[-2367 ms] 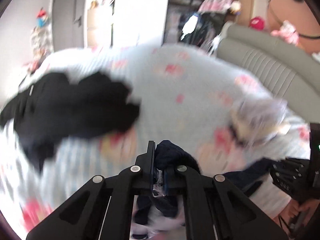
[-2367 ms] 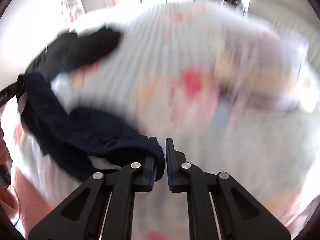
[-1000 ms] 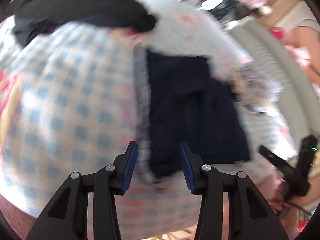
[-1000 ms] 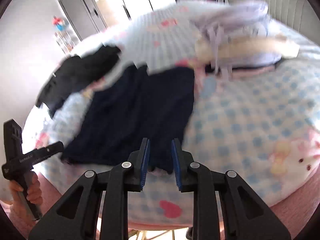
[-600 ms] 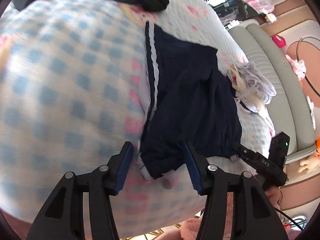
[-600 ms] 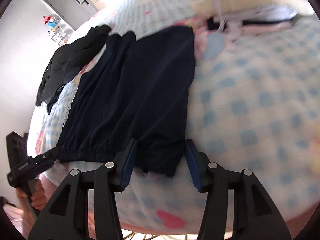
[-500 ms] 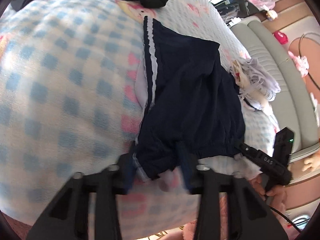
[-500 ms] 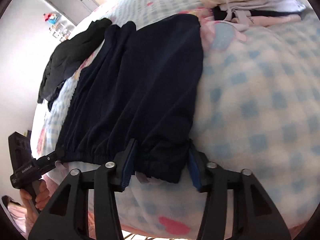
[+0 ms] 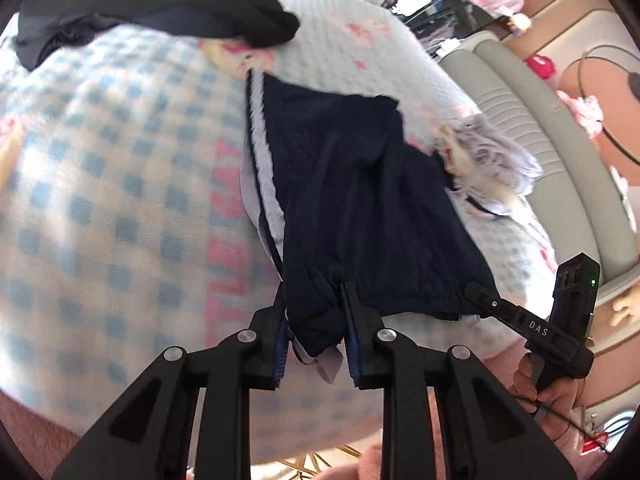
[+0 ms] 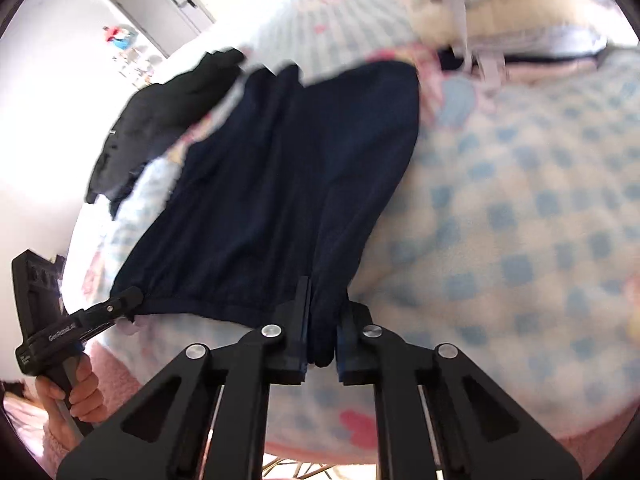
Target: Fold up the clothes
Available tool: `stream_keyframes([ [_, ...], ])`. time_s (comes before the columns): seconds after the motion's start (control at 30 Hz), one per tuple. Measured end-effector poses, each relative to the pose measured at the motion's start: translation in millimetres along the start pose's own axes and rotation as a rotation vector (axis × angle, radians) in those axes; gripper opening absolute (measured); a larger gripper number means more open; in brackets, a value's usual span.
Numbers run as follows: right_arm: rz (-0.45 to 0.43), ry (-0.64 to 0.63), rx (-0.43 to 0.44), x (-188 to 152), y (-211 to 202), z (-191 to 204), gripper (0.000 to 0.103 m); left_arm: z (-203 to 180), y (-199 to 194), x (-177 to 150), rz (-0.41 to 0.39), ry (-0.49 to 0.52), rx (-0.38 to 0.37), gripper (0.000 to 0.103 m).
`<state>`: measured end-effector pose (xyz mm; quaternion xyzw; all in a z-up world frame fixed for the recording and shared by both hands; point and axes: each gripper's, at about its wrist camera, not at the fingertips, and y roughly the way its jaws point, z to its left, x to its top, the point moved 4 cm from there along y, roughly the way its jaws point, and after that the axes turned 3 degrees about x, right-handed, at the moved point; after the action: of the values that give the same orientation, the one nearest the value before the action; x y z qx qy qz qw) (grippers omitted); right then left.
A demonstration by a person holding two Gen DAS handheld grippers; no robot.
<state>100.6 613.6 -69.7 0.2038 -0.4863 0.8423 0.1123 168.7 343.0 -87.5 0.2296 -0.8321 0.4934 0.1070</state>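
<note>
A pair of navy shorts with white side stripes lies spread on the blue-checked blanket, waistband toward me. My left gripper is shut on the left end of the waistband. My right gripper is shut on the right end of the waistband; the shorts stretch away from it. Each gripper shows in the other's view: the right one at the far waistband corner, the left one at the other corner.
A black garment lies bunched at the far left of the bed. A pile of pale folded clothes sits at the far right, also in the right wrist view. A grey padded headboard runs behind. Wardrobe doors stand beyond.
Both grippers stood open around the waistband corners half a second ago; both have closed on the waistband. The shorts stay spread on the blanket.
</note>
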Motion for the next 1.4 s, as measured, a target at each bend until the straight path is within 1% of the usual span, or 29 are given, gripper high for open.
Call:
stream_keyframes([
  [0.1,-0.028,-0.029,0.005,-8.9,-23.7,9.9,0.007,-8.2,-12.7,-4.4,0.006,0.037,-0.004,0.024],
  [0.13,-0.023,-0.04,-0.012,-12.3,-25.0,11.3,0.008,-6.0,-13.6,-5.3,0.011,0.037,-0.006,0.025],
  [0.17,-0.014,-0.051,-0.036,-15.6,-24.0,11.9,0.008,-2.8,-13.8,-6.1,0.017,0.034,-0.008,0.028],
  [0.23,0.051,-0.041,-0.07,-26.1,-12.8,5.8,0.013,3.6,-14.2,-7.7,0.03,0.029,-0.013,0.032],
  [0.27,0.088,-0.012,-0.074,-30.8,-6.4,0.8,0.018,6.8,-14.4,-8.5,0.036,0.026,-0.015,0.032],
  [0.3,0.1,0.011,-0.069,-32.5,-4.5,-2.0,0.019,10.1,-14.6,-9.3,0.042,0.023,-0.017,0.034],
  [0.33,0.1,0.032,-0.062,-32.9,-5.2,-4.2,0.02,13.3,-14.8,-10.1,0.048,0.02,-0.02,0.036],
  [0.37,0.086,0.034,-0.061,-31.7,-9.5,-4.1,0.02,16.5,-15.0,-10.9,0.054,0.017,-0.022,0.041],
  [0.4,0.059,0.018,-0.07,-28.7,-18.0,-2.8,0.021,19.7,-15.2,-11.7,0.06,0.014,-0.024,0.047],
  [0.43,0.029,-0.003,-0.085,-25.2,-27.8,-1.3,0.022,20.9,-18.6,-7.6,0.045,0.02,-0.026,0.05],
  [0.47,-0.001,-0.026,-0.105,-19.5,-36.8,0.2,0.022,22.8,-22.7,0.6,0.02,0.029,-0.025,0.051],
  [0.53,-0.051,-0.076,-0.137,0.1,-47.0,5.0,0.023,28.9,-23.6,22.1,-0.013,0.03,-0.001,0.051],
  [0.57,-0.076,-0.101,-0.152,10.6,-51.6,7.6,0.023,30.9,-18.2,38.1,-0.028,0.03,0.013,0.051],
  [0.67,-0.087,-0.15,-0.131,43.4,-49.3,16.1,0.023,28.3,6.6,72.6,-0.047,0.014,0.038,0.051],
  [0.73,-0.084,-0.174,-0.084,61.1,-35.4,27.6,0.023,28.5,24.8,94.2,-0.047,0.007,0.045,0.051],
  [0.8,-0.055,-0.176,-0.047,75.4,-10.9,37.9,0.023,28.1,43.0,111.2,-0.044,0.009,0.052,0.052],
  [0.87,-0.02,-0.168,-0.013,87.2,16.8,45.3,0.023,28.9,68.2,123.6,-0.017,-0.004,0.067,0.055],
  [0.9,0.001,-0.168,-0.005,90.3,29.4,47.6,0.023,27.0,82.2,126.7,-0.003,-0.012,0.075,0.055],
  [0.93,0.017,-0.174,-0.012,92.0,40.6,48.2,0.023,25.3,92.9,128.1,0.005,-0.005,0.097,0.053],
  [0.97,0.031,-0.182,-0.023,93.3,51.2,47.8,0.023,23.7,102.7,129.2,0.012,0.005,0.122,0.032],
  [1.0,0.046,-0.189,-0.039,95.3,61.5,47.4,0.023,22.4,105.8,128.8,0.009,0.032,0.152,0.004],
  [1.07,0.062,-0.188,-0.052,95.0,71.0,47.2,0.023,18.0,100.0,127.4,-0.025,0.068,0.171,0.003],
  [1.13,0.07,-0.175,-0.041,96.5,75.2,44.1,0.023,19.3,80.6,129.1,-0.091,0.065,0.173,0.003],
  [1.2,0.068,-0.184,-0.041,97.9,76.9,44.7,0.023,26.8,55.5,133.2,-0.146,0.027,0.184,0.003],
  [1.3,0.075,-0.211,-0.043,98.8,82.3,50.1,0.023,43.7,29.6,136.4,-0.191,-0.027,0.177,0.004],
  [1.33,0.084,-0.213,-0.042,98.9,85.5,51.2,0.023,50.5,29.2,136.9,-0.179,-0.032,0.186,0.004],
  [1.37,0.095,-0.213,-0.042,98.9,89.4,52.0,0.023,57.4,30.5,137.3,-0.162,-0.035,0.197,0.007],
  [1.4,0.106,-0.216,-0.049,99.0,92.0,52.8,0.023,66.0,34.5,136.1,-0.14,-0.04,0.237,0.008],
])
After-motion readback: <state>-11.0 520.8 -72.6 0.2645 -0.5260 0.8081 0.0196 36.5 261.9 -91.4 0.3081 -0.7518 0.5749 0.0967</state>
